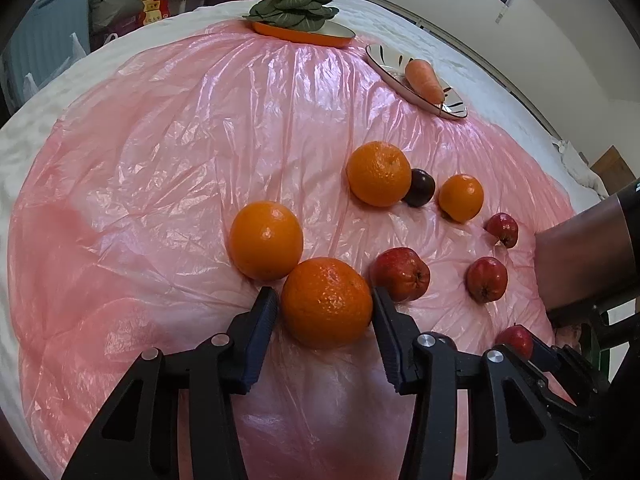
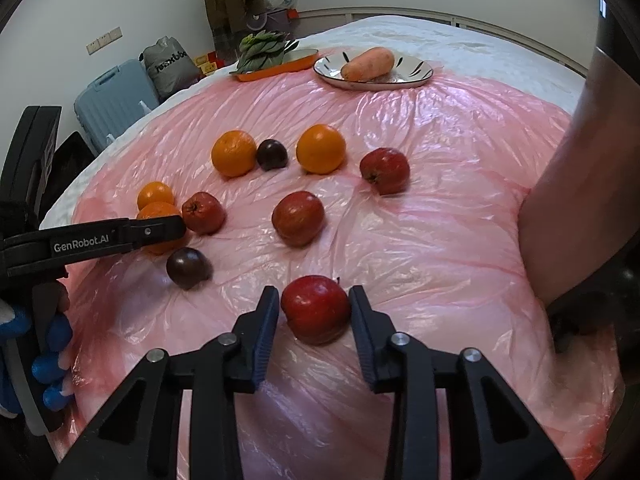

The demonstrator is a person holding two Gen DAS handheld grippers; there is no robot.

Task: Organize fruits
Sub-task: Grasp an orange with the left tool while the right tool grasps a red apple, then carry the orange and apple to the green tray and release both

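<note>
1. The left gripper (image 1: 325,304) is closed on a rough-skinned orange (image 1: 327,302); both pads touch its sides, and it rests on the pink plastic sheet (image 1: 160,168).
2. A smoother orange (image 1: 266,240) touches that fruit just beyond the left finger; a red apple (image 1: 401,273) sits just past the right finger.
3. The right gripper (image 2: 314,312) clamps a dark red apple (image 2: 316,309) between its pads, low on the sheet.
4. Ahead of that tool lie another apple (image 2: 298,218), two oranges and a dark plum (image 2: 272,154).
5. Left of it, a second plum (image 2: 188,268) lies near the other tool.
</note>
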